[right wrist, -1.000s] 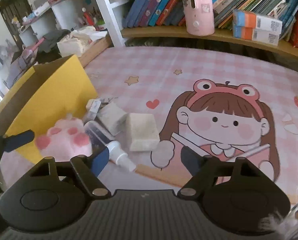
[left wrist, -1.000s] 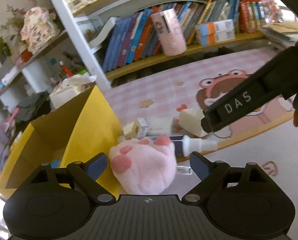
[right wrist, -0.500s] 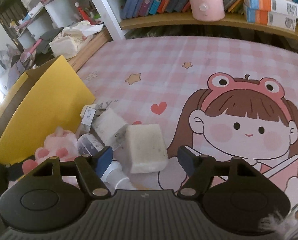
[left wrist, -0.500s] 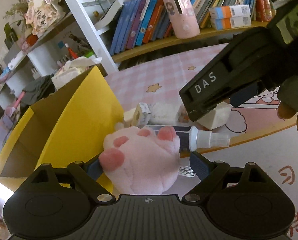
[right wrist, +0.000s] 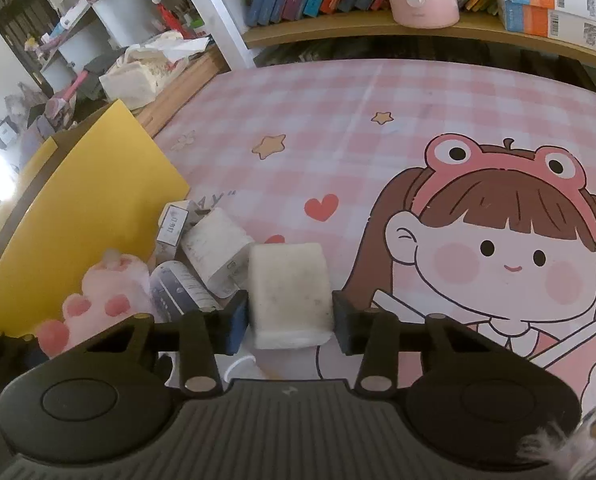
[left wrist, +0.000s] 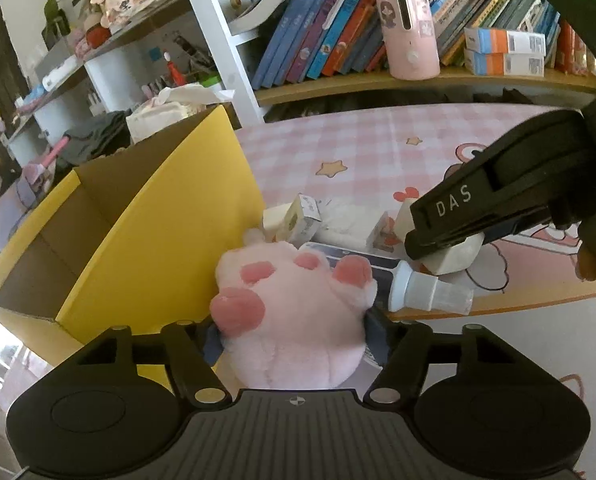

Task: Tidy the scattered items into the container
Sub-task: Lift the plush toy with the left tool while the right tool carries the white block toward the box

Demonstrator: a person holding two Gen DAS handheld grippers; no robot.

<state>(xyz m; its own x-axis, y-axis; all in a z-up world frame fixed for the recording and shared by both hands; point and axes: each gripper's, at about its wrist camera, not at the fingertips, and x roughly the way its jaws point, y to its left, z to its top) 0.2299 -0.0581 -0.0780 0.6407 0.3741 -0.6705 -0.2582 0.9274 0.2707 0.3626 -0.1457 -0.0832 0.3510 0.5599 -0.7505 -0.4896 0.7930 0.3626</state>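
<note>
Yellow box (left wrist: pixel 153 240) holds nothing we see; left tongs (left wrist: pixel 293 334) pinch plush paw (left wrist: pixel 293 312), right tongs (right wrist: pixel 287 316) straddle sponge (right wrist: pixel 287 288), not squeezing; bottle (left wrist: pixel 414 284), packets remain ahead.

Two low wrist cameras, side by side, facing the bookshelf across the pink mat.

The left wrist view looks forward and slightly down from just behind the pink paw plush (left wrist: pixel 293 312), very near it, with the yellow box (left wrist: pixel 153 240) at near left and the bookshelf (left wrist: pixel 378 84) far. The right wrist view sits further right, close over the white block (right wrist: pixel 289 292). Both share the plush (right wrist: pixel 109 296), box (right wrist: pixel 77 216), spray bottle (left wrist: pixel 418 292) and shelf.
</note>
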